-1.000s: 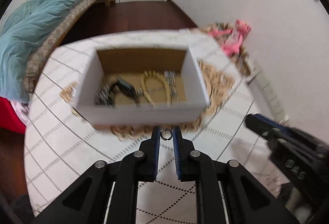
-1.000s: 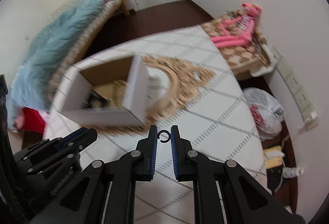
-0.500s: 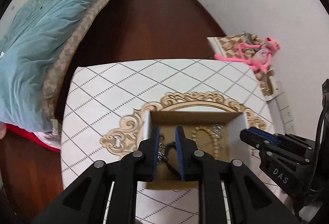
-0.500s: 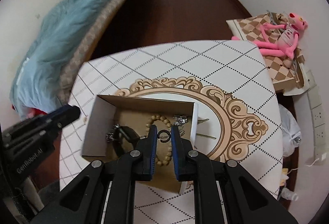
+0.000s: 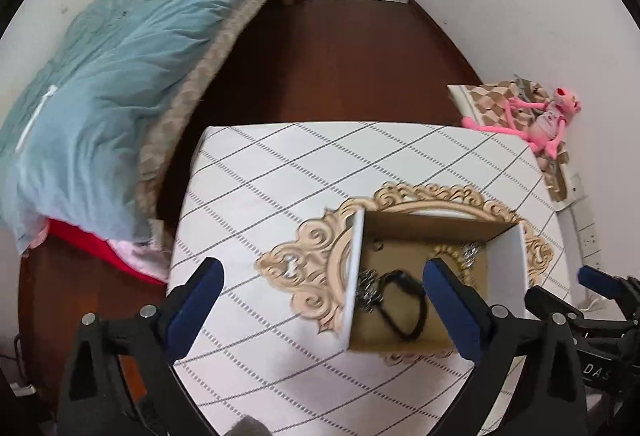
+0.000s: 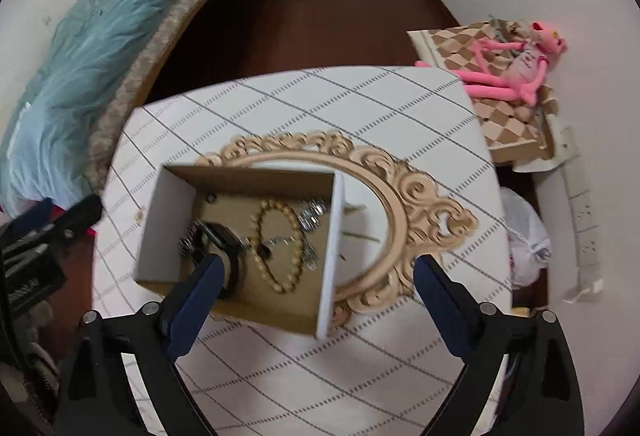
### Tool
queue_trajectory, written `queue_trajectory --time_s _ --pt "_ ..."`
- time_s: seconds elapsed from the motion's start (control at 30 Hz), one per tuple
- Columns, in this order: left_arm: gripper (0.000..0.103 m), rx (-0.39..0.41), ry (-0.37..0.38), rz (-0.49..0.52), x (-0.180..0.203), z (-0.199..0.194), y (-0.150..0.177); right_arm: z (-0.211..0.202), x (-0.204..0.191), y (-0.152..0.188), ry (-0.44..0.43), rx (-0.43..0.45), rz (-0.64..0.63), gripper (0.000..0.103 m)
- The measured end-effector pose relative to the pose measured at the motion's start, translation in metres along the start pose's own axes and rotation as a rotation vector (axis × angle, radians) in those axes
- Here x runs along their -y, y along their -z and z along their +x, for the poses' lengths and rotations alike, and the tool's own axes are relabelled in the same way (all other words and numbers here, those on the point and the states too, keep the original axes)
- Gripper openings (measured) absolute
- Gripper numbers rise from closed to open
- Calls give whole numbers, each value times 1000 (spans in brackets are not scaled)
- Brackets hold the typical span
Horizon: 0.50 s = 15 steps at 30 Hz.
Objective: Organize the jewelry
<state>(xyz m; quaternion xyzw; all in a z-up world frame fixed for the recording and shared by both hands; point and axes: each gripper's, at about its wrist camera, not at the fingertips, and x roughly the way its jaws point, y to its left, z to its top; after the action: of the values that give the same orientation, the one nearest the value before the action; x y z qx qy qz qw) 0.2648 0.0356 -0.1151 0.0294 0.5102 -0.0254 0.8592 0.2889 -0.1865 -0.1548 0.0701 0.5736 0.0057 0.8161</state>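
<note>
The desk (image 6: 400, 108), under its white diamond-lined cloth, carries an ornate oval mirror (image 6: 404, 196) with an open cardboard box (image 6: 334, 260) standing partly on it. In the box lie the jewelry: a beaded bracelet (image 6: 280, 236), a black band (image 6: 218, 234), and silvery chains (image 6: 312, 214) (tangled, hard to separate by eye). The left claw (image 5: 320, 286) and right claw (image 6: 316, 276) hang above the box, both jaws just sprung wide with nothing between them; the small rings they carried are not to be made out among the pieces.

My worry: a ring may have bounced onto the glass or cloth, and a low claw could nudge the light box along the mirror.

Writing: "DAS" on the right claw's body (image 5: 596, 372); the lettering on the left claw's body is blurred.
</note>
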Motion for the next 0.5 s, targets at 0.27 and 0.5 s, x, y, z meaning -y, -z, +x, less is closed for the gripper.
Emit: queue_trajectory --time_s 0.27,0.5 --pt "103 23 -35 -10 0 -35 39 -29 -9 42 63 25 -7 100" --pt "103 102 -13 -26 3 -99 63 -94 -13 69 84 122 -15 100"
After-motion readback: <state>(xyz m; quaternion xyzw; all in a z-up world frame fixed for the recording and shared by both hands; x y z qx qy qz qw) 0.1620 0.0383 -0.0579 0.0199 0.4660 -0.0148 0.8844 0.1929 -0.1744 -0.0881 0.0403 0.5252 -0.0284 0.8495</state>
